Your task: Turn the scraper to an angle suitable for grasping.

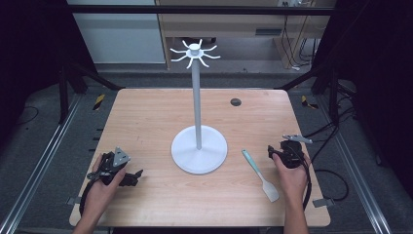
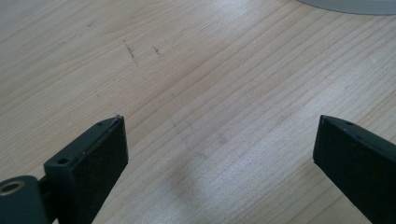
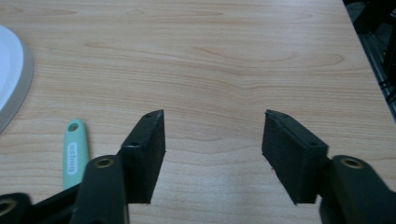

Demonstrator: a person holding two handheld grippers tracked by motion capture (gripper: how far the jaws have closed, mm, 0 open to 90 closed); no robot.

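The wooden worktop (image 1: 146, 122) carries a white stand (image 1: 198, 146) at its centre: a round base, a tall pole and a ring of hooks on top. A spatula (image 1: 260, 174) with a mint-green handle and pale blade lies flat just right of the base, blade toward the near edge. The right hand-held gripper (image 3: 212, 140) rests just right of the spatula's handle, apart from it, jaws spread wide over bare wood. The left hand-held gripper (image 2: 219, 144) lies near the worktop's front-left, well apart from the spatula, jaws also wide with nothing between them.
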